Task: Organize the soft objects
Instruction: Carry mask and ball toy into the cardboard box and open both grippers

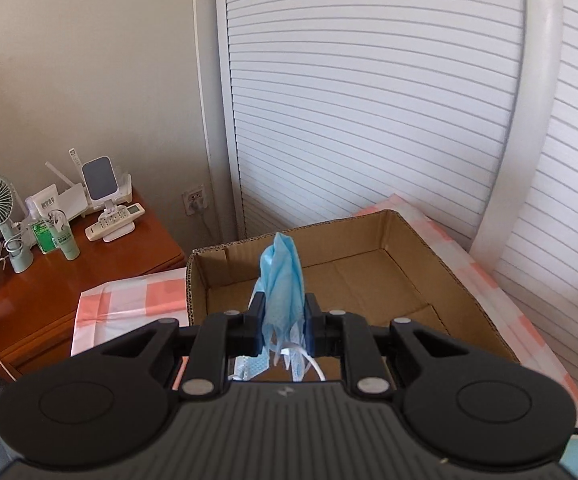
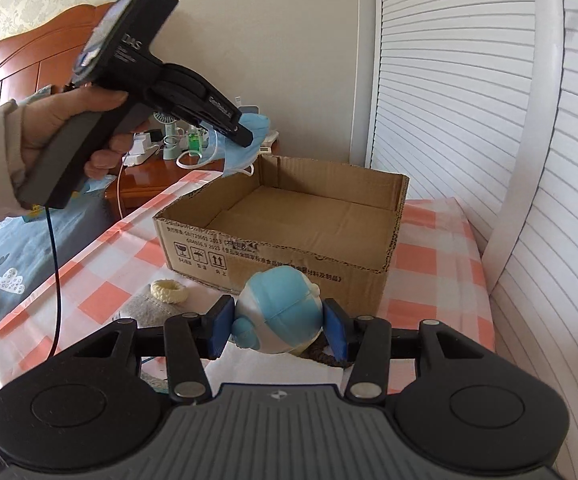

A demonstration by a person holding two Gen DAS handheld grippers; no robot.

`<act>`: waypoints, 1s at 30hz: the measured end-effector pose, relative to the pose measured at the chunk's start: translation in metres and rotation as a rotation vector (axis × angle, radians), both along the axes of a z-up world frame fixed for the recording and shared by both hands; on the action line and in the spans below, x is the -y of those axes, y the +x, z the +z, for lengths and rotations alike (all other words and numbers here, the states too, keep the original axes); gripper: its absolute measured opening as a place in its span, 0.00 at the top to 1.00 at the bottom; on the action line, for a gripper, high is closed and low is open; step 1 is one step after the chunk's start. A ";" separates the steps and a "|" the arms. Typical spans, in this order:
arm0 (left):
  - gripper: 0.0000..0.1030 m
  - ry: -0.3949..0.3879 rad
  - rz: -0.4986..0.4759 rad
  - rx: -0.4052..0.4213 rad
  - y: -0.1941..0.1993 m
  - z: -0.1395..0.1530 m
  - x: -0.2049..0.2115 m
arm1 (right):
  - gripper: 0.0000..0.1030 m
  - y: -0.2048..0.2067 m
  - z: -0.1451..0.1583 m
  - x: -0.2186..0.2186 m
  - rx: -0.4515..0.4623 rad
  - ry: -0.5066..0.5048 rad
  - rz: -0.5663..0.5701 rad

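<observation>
My left gripper [image 1: 283, 312] is shut on a blue face mask [image 1: 283, 280] and holds it in the air just above the near-left rim of an open cardboard box [image 1: 369, 280]. The right wrist view shows that gripper [image 2: 245, 136] with the mask [image 2: 249, 136] over the box's [image 2: 281, 236] far-left corner. The box looks empty. My right gripper [image 2: 277, 328] is shut on a blue and white soft toy [image 2: 279, 312], low over the checked cloth [image 2: 429, 264] in front of the box.
A cream ring [image 2: 168, 291] and a grey soft thing [image 2: 149, 312] lie on the cloth left of the toy. A wooden nightstand [image 1: 69, 280] with a fan, remotes and bottles stands left of the box. White louvred doors [image 1: 369, 100] rise behind.
</observation>
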State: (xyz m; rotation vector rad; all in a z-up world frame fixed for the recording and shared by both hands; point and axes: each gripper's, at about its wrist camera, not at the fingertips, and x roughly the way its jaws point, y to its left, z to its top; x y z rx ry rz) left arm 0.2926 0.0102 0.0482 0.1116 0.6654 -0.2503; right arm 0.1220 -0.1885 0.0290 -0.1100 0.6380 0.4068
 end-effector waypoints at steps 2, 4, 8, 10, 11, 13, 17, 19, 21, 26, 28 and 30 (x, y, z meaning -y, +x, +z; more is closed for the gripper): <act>0.83 0.004 0.017 -0.020 0.020 -0.008 0.002 | 0.49 0.006 0.001 0.003 -0.001 -0.007 -0.009; 0.83 0.002 0.040 -0.047 0.038 -0.016 0.003 | 0.49 0.012 0.001 0.005 -0.001 -0.011 -0.012; 0.59 0.014 0.051 -0.081 0.062 -0.030 0.008 | 0.49 0.022 0.002 0.005 -0.002 -0.017 -0.013; 0.26 0.004 0.054 -0.125 0.073 -0.036 0.008 | 0.49 0.028 0.002 0.004 -0.004 -0.020 -0.011; 0.16 -0.010 0.066 -0.131 0.075 -0.038 0.007 | 0.49 0.030 0.003 0.003 -0.004 -0.023 -0.009; 0.13 -0.047 0.080 -0.145 0.075 -0.040 0.003 | 0.49 0.034 0.004 0.002 -0.001 -0.030 -0.006; 0.09 -0.098 0.065 -0.194 0.072 -0.039 -0.007 | 0.49 0.046 0.006 0.000 0.005 -0.043 -0.006; 0.09 -0.100 0.051 -0.188 0.067 -0.036 -0.011 | 0.49 0.054 0.008 -0.001 0.010 -0.043 -0.007; 0.09 -0.092 0.040 -0.165 0.057 -0.031 -0.014 | 0.49 0.064 0.012 -0.002 0.019 -0.044 -0.011; 0.08 -0.074 -0.003 -0.106 0.032 -0.015 -0.023 | 0.48 0.106 0.019 -0.008 0.028 -0.048 -0.026; 0.08 -0.059 -0.014 -0.077 0.019 -0.008 -0.027 | 0.48 0.127 0.019 -0.012 0.023 -0.061 -0.036; 0.06 -0.042 -0.027 -0.056 0.004 -0.003 -0.032 | 0.48 0.149 0.016 -0.017 0.015 -0.079 -0.045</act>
